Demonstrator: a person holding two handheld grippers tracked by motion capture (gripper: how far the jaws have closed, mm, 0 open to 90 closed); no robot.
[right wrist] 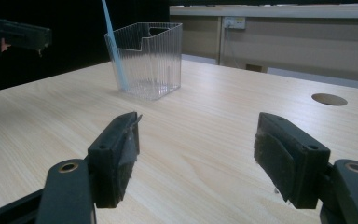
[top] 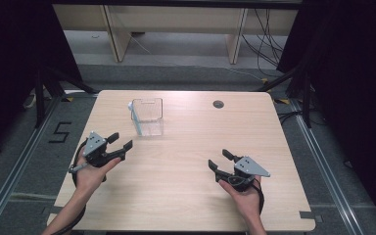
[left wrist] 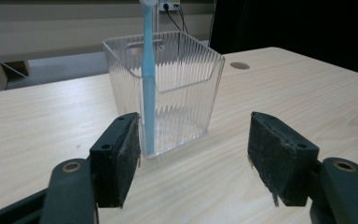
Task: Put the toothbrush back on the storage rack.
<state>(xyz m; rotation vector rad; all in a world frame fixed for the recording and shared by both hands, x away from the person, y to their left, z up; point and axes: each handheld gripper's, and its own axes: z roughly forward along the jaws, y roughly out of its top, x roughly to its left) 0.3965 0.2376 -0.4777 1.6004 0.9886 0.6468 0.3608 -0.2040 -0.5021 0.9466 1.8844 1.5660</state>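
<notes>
The left gripper (left wrist: 193, 156) hovers with jaws spread wide and empty, probably lined up for a reach: just beyond them stands the clear ribbed container (left wrist: 168, 88), a blue toothbrush (left wrist: 148, 88) leaning inside. The right gripper (right wrist: 196, 158), equally wide and empty, waits well short of it.

1. Even overhead light keeps the pale wooden table (top: 186, 196) bright; its surroundings fall into black.
2. Shadows are faint and soft.
3. The ribbed clear plastic box (left wrist: 168, 88) shows small glints.
4. All views look slightly soft, grainy.
</notes>
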